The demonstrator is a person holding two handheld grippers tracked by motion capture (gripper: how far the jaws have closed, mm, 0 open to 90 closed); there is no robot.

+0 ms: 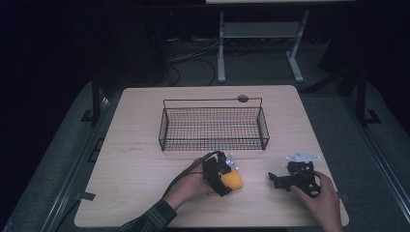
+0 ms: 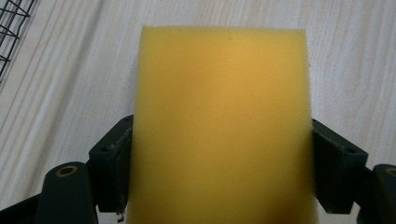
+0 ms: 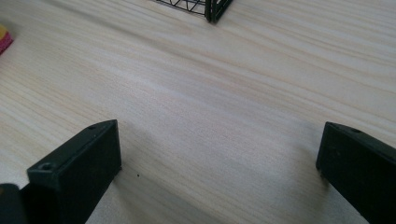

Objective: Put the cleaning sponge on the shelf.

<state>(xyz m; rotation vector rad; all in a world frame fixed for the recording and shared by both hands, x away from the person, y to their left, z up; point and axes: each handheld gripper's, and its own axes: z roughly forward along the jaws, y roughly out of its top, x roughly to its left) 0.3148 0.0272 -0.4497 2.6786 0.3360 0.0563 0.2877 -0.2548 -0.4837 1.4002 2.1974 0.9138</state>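
Sponge (image 2: 222, 126) fills left gripper (image 1: 227, 178), basket (image 1: 213, 128) near.

There is one yellow sponge (image 1: 233, 181), seen up close in the left gripper view as a single yellow block (image 2: 219, 126). There is one black wire basket (image 1: 213, 128) and one wooden tabletop (image 1: 140, 164). Two grippers are on the tabletop: the left gripper (image 1: 223, 180) and the right gripper (image 1: 278, 180), each with two black jaws, four jaws altogether. Two hands are in the high view, one on each gripper: the left hand (image 1: 191, 188) and the right hand (image 1: 321, 198). One plaid sleeve (image 1: 152, 220) shows at the bottom edge. Beyond the tabletop stands one pale stand (image 1: 261, 43) with two legs.
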